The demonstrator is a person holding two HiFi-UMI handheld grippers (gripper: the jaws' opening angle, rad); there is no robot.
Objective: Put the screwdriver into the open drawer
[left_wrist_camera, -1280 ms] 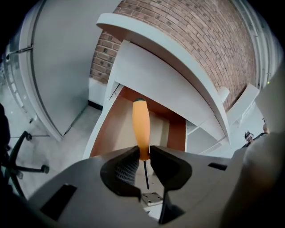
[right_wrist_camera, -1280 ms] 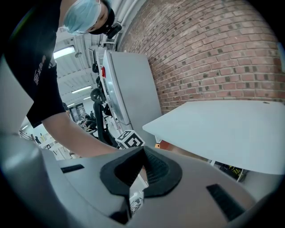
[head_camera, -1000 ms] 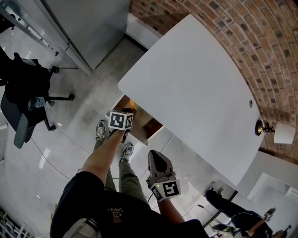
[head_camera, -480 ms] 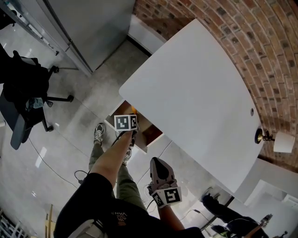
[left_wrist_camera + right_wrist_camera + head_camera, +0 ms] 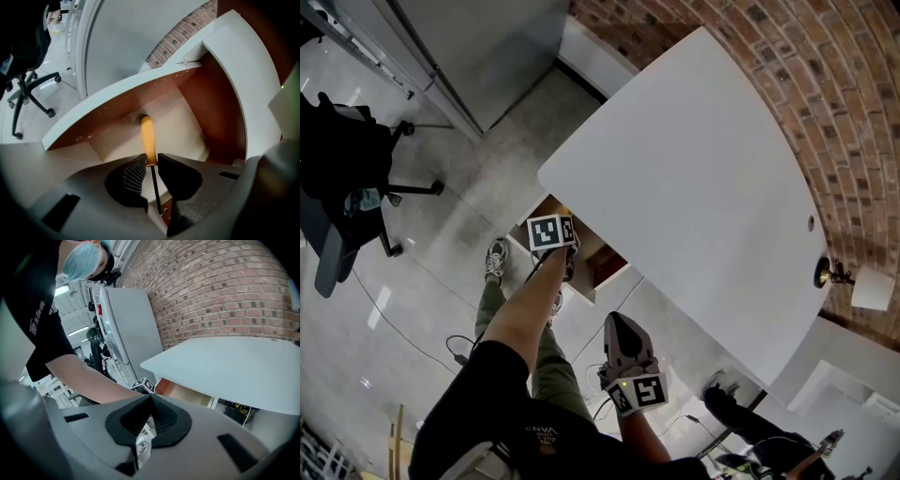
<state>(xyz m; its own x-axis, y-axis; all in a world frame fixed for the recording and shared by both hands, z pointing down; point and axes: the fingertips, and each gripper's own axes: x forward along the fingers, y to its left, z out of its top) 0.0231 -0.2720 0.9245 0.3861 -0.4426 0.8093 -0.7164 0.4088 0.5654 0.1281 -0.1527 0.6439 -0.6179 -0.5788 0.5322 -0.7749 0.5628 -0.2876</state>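
The screwdriver [image 5: 148, 136] has an orange handle and a thin dark shaft. My left gripper [image 5: 151, 160] is shut on it where handle meets shaft, and the handle points into the open drawer [image 5: 180, 119]. In the head view the left gripper [image 5: 551, 234] hovers over the front of that brown-lined drawer [image 5: 598, 255], which juts out from under the white table [image 5: 694, 178]; the screwdriver is hidden there. My right gripper [image 5: 617, 323] hangs lower, away from the drawer. Its jaws [image 5: 151, 398] are shut with nothing between them.
A black office chair [image 5: 337, 178] stands on the floor at the left. A grey cabinet [image 5: 478, 47] and a brick wall [image 5: 825, 84] lie beyond the table. A small lamp [image 5: 862, 286] is at the right. Another person's legs [image 5: 745, 412] show at the lower right.
My left gripper has shifted slightly over the drawer front. The orange handle that showed beyond its cube a second ago is now hidden in the head view. The right gripper has barely moved.
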